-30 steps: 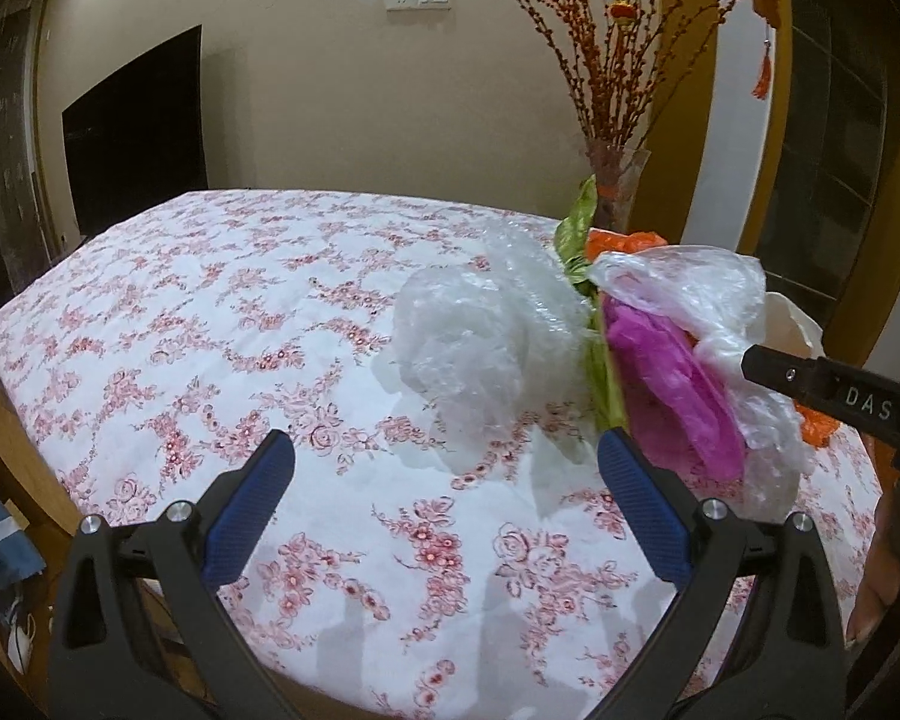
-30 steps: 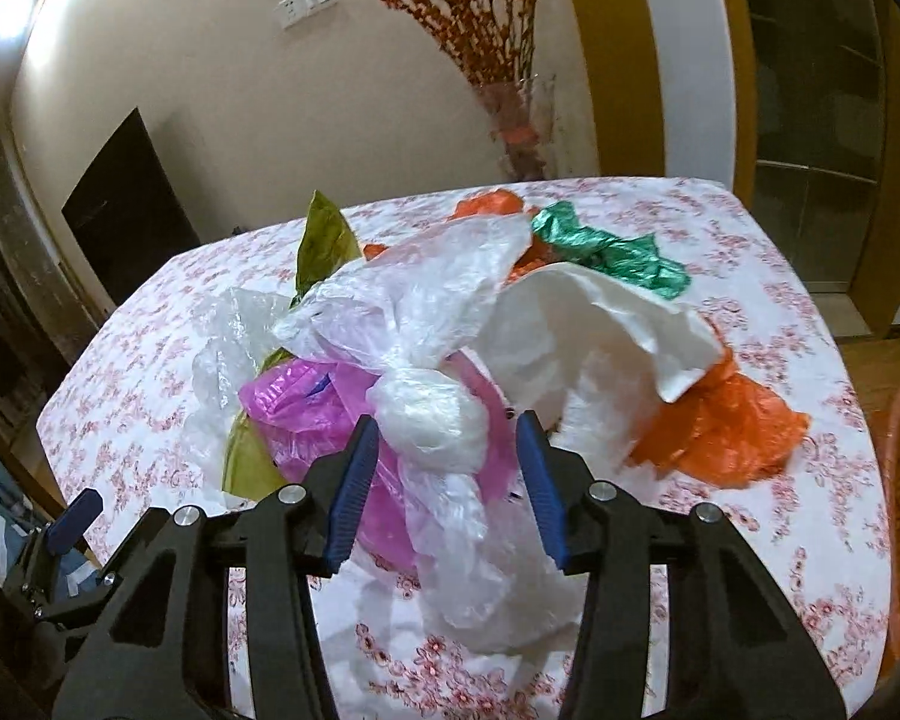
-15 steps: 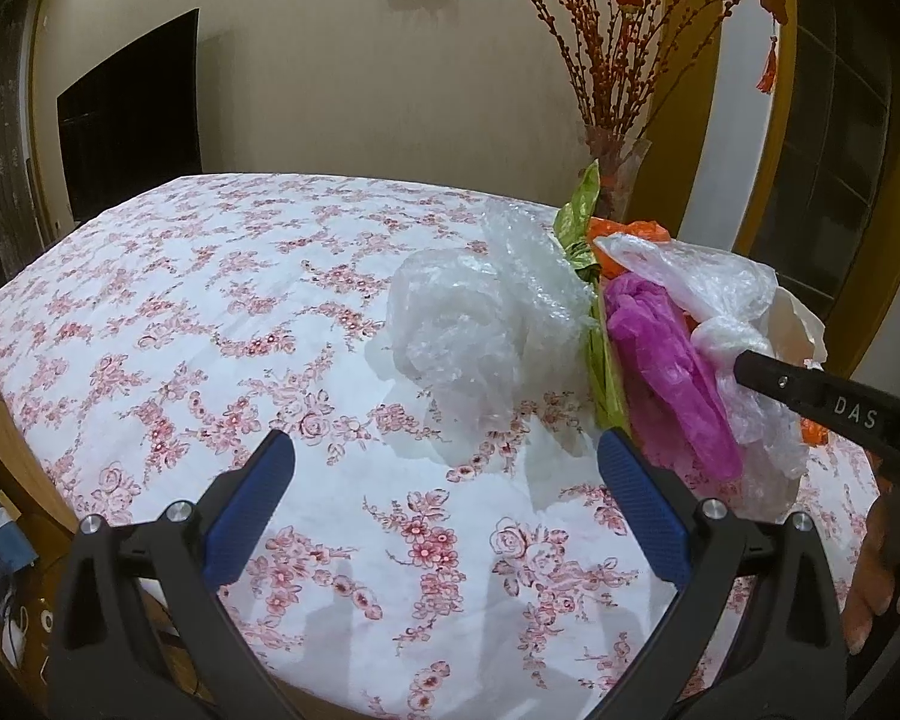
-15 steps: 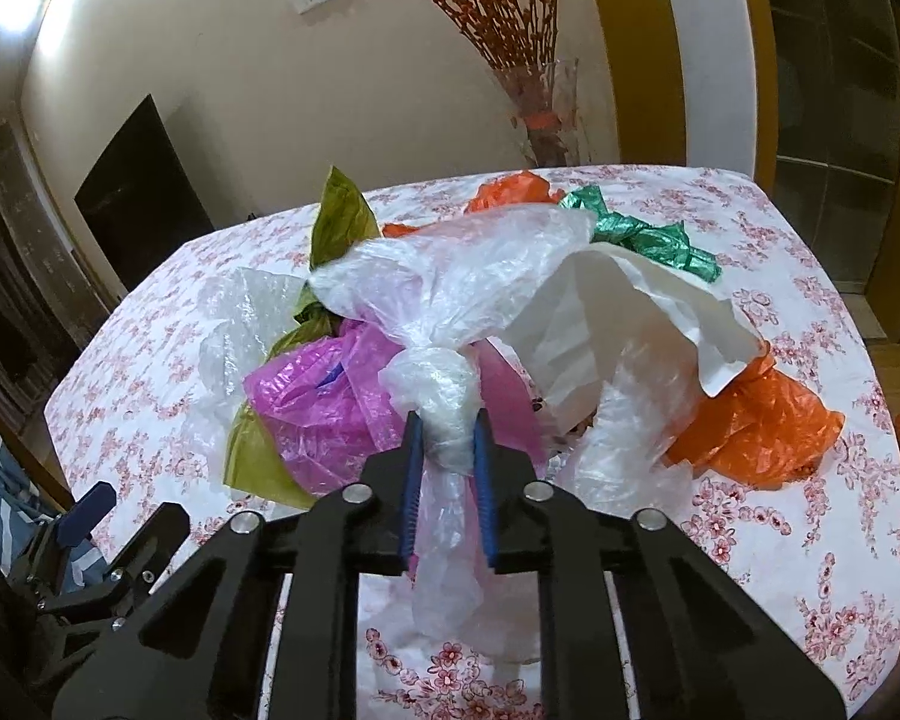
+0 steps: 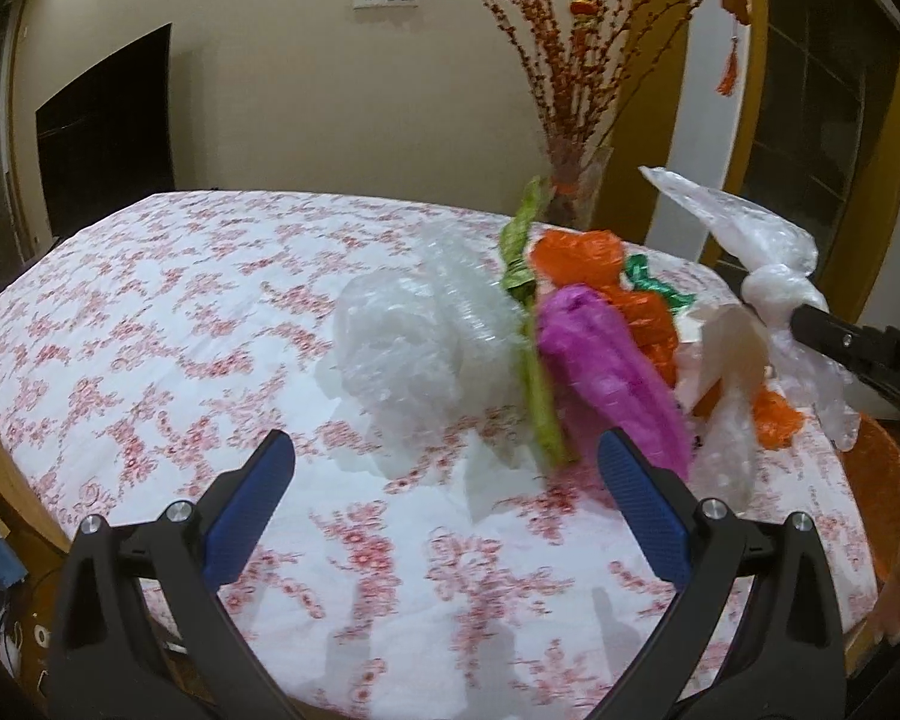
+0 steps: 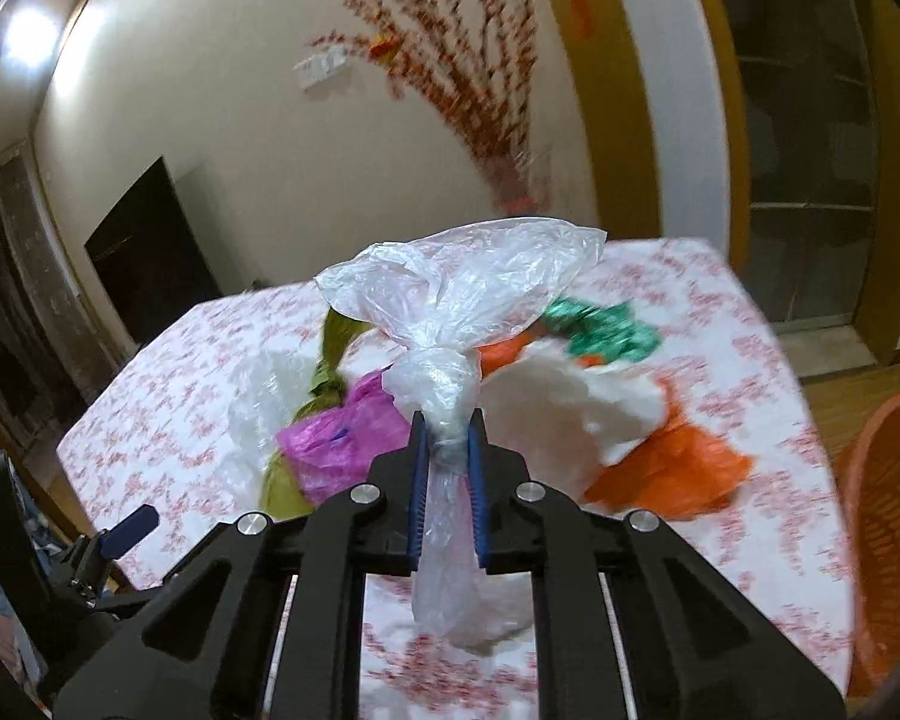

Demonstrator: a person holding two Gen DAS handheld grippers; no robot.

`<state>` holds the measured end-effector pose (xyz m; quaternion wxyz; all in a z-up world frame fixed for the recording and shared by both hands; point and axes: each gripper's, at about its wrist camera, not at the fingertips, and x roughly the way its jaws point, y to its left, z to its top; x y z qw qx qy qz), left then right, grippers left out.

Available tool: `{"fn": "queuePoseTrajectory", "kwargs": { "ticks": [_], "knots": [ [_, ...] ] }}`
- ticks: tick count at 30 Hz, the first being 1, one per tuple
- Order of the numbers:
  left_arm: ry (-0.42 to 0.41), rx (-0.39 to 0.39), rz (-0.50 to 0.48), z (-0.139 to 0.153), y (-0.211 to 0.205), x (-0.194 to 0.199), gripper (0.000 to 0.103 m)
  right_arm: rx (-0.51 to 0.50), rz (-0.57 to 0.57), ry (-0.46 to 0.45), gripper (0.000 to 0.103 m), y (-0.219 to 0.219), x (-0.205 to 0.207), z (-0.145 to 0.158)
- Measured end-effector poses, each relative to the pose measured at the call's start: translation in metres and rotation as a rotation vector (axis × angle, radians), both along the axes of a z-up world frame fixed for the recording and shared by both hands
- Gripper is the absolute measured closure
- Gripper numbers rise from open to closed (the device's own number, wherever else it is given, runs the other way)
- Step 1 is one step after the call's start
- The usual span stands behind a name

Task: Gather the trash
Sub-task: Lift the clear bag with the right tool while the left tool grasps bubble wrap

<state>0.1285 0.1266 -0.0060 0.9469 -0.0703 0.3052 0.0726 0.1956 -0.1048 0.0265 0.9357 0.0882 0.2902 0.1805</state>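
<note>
Clamped in the right gripper [image 6: 447,435]: a knotted clear plastic bag [image 6: 450,312], blue pads [image 6: 476,468] pressing its twisted neck from both sides just under the knot. Long axis of the bag running from 6 o'clock up to 12 in the right wrist view, in line with the fingers; open ruffled mouth fanned out beyond the knot toward 12 and 1 o'clock, limp tail hanging below the pads toward 6 o'clock. Held clear above the flowered tablecloth [image 6: 750,324]. In the left wrist view, same bag [image 5: 774,294] at 3 o'clock, mouth pointing up toward 11, tail drooping toward 5.

Left gripper [image 5: 444,510] wide apart, nothing between the blue pads [image 5: 249,510], hovering over bare cloth [image 5: 150,312] at 6 o'clock.

Remaining on the table, at centre right of the left wrist view: crumpled clear wrap [image 5: 408,336] at the left of the heap, olive-green strip [image 5: 534,372] just beside it, magenta bag [image 5: 612,372] touching that, orange bag [image 5: 582,252] behind, green scrap [image 5: 654,288] at about 2 o'clock, white sheet [image 5: 726,348] to the right. Orange basket [image 6: 888,516] beyond the table edge at 4 o'clock in the right wrist view. Vase of red-berried branches [image 5: 576,120] at 12 o'clock behind the heap.
</note>
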Motion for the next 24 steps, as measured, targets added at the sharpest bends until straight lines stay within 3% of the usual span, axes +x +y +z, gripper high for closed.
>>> {"fn": "queuePoseTrajectory", "kwargs": {
  "ticks": [6,14,24],
  "knots": [
    [-0.025,0.013,-0.074,0.012,-0.031,0.01,0.005,-0.009,-0.12,0.008,0.091,-0.043,-0.005,-0.007],
    [0.012,-0.023,-0.177,0.017,-0.07,0.038,0.019,0.013,-0.216,0.047,0.091,-0.084,-0.013,-0.022],
    [0.098,0.067,-0.336,-0.014,-0.138,0.059,0.021,0.034,-0.267,0.087,0.091,-0.113,-0.024,-0.037]
  ]
}}
